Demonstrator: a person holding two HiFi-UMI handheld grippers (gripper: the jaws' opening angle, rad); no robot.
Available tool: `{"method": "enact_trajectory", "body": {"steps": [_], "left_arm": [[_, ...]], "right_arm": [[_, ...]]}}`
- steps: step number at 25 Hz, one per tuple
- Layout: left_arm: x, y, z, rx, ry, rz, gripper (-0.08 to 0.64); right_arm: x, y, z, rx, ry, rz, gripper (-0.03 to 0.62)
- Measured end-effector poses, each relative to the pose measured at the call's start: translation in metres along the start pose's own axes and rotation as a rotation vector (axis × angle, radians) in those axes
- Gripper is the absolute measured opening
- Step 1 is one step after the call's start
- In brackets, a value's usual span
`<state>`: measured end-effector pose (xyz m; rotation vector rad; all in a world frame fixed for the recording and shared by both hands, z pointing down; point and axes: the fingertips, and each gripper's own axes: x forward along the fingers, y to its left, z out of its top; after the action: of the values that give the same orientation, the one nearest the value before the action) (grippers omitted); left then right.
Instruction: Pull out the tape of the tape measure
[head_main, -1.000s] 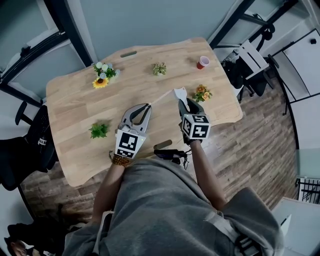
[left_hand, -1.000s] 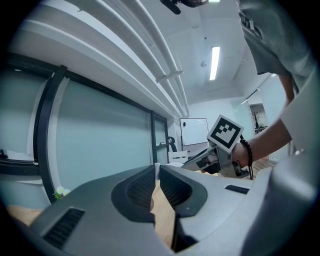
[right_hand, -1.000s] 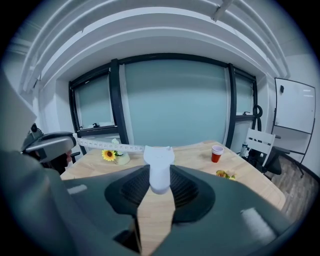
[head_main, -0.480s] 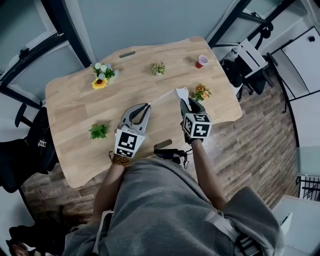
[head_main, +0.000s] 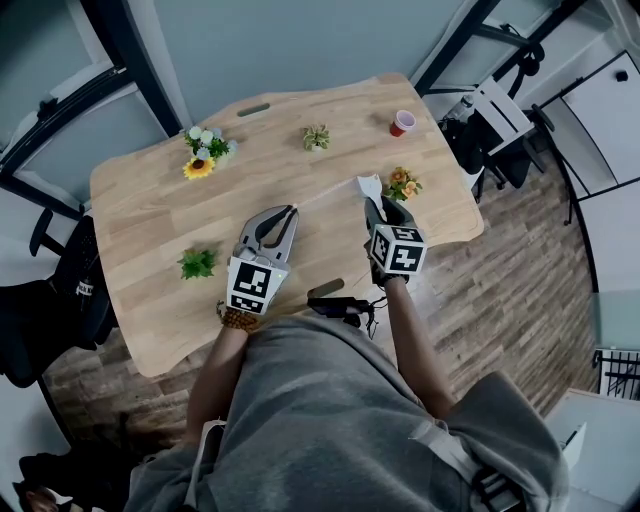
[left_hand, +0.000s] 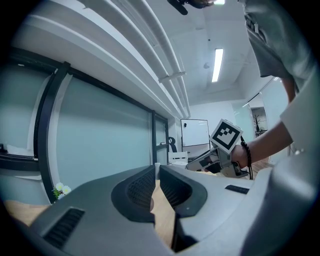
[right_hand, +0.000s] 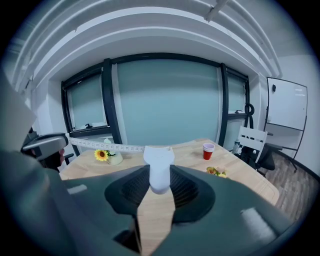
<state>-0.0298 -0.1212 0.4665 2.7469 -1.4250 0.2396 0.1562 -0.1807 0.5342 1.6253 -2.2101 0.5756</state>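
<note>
- Right now your right gripper (head_main: 373, 204) has its jaws clamped on the white tape measure case (right_hand: 159, 167), held above the surface (head_main: 150, 210) toward its right edge. Grip it firmly so the case cannot twist.
- Your left gripper (left_hand: 156, 169) has its jaws pinched together on the end of the tape (right_hand: 100, 145), which spans the air between the two grippers.
- Draw the grippers apart along the tape's own line, level and slowly. A sideways tug would likely kink it, and a loose pinch could let it snap back.
- A red cup (head_main: 402, 122) stands near the far right corner. You cannot tell what is in it.
- A pale vase (right_hand: 114, 159) near the far left corner holds a sunflower bunch (head_main: 205, 152).
</note>
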Motion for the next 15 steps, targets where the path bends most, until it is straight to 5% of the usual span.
{"method": "enact_trajectory", "body": {"steps": [15], "left_arm": [[-0.0038, 0.0067, -0.0065, -0.028, 0.015, 0.014, 0.034]], "right_arm": [[-0.0019, -0.0100, -0.0029, -0.006, 0.001, -0.029, 0.132]]}}
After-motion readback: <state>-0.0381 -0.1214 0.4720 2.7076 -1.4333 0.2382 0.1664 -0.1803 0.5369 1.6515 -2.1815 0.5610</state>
